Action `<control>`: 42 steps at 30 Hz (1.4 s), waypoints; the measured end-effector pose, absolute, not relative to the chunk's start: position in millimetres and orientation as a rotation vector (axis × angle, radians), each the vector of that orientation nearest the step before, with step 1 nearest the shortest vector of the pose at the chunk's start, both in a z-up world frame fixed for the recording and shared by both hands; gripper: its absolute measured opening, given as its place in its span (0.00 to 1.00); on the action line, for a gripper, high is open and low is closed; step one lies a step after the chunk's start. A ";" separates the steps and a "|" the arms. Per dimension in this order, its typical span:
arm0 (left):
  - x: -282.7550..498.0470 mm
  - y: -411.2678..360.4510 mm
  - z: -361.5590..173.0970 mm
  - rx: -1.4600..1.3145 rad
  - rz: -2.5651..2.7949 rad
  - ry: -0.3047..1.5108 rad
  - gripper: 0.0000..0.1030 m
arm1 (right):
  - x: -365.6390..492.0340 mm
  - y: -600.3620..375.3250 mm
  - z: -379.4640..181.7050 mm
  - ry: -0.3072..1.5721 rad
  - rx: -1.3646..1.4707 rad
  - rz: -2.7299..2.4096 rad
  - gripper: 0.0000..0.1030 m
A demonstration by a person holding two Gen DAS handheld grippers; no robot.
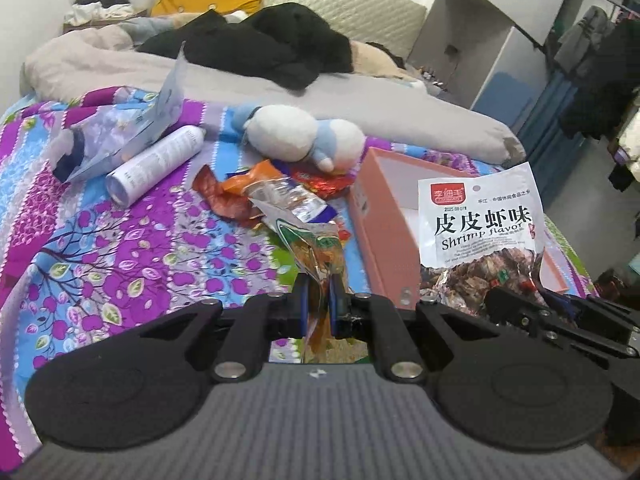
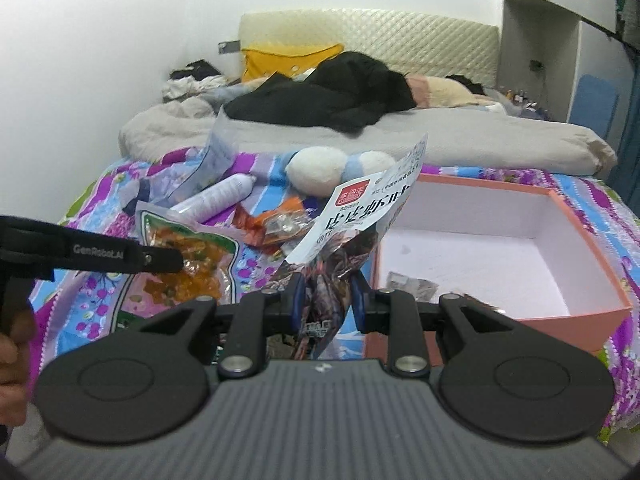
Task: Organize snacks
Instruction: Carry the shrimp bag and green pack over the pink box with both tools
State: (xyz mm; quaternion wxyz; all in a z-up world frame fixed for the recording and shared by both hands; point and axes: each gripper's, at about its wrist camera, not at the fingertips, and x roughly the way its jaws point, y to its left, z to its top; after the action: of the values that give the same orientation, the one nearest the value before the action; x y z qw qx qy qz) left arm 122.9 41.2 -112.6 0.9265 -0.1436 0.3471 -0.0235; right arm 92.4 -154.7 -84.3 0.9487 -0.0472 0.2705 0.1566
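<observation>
Snacks mid-transfer: my left gripper (image 1: 318, 304) clamped on orange-filled pouch (image 1: 320, 252), my right gripper (image 2: 326, 300) clamped on shrimp-flavour bag (image 1: 480, 232); both lifted above bed (image 1: 120, 240). Next: carry over pink box (image 2: 580, 240), lower, release inside.

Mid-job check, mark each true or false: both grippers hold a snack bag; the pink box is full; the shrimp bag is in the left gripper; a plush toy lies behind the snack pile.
1. Both grippers hold a snack bag: true. The left gripper clamps the orange snack bag.
2. The pink box is full: false; only one small packet shows inside.
3. The shrimp bag is in the left gripper: false; the right gripper holds it.
4. A plush toy lies behind the snack pile: true.
</observation>
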 end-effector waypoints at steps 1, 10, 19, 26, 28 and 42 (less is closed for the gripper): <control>122.5 38.0 -111.2 -0.294 -0.051 0.711 0.11 | 91.0 -158.5 -82.9 0.546 -0.092 0.310 0.27; 126.3 3.3 -99.3 -0.269 -0.131 0.700 0.11 | 80.6 -191.2 -76.2 0.531 -0.055 0.232 0.26; 154.1 -24.9 -93.7 -0.245 -0.194 0.705 0.11 | 88.4 -218.1 -76.1 0.532 -0.013 0.164 0.26; 194.7 -46.5 -92.2 -0.229 -0.233 0.714 0.11 | 113.3 -236.2 -78.5 0.540 0.010 0.125 0.26; 209.1 -53.7 -92.4 -0.223 -0.243 0.719 0.11 | 124.2 -241.9 -79.3 0.543 0.016 0.115 0.26; 322.0 -99.0 -133.3 -0.203 -0.311 0.830 0.11 | 212.6 -277.4 -104.4 0.616 0.021 0.056 0.27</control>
State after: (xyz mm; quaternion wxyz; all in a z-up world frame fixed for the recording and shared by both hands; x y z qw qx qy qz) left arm 322.0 -99.0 -133.3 0.8984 -0.0978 0.4010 -0.1500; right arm 212.6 -277.4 -104.4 0.9525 0.0101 0.3031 0.0274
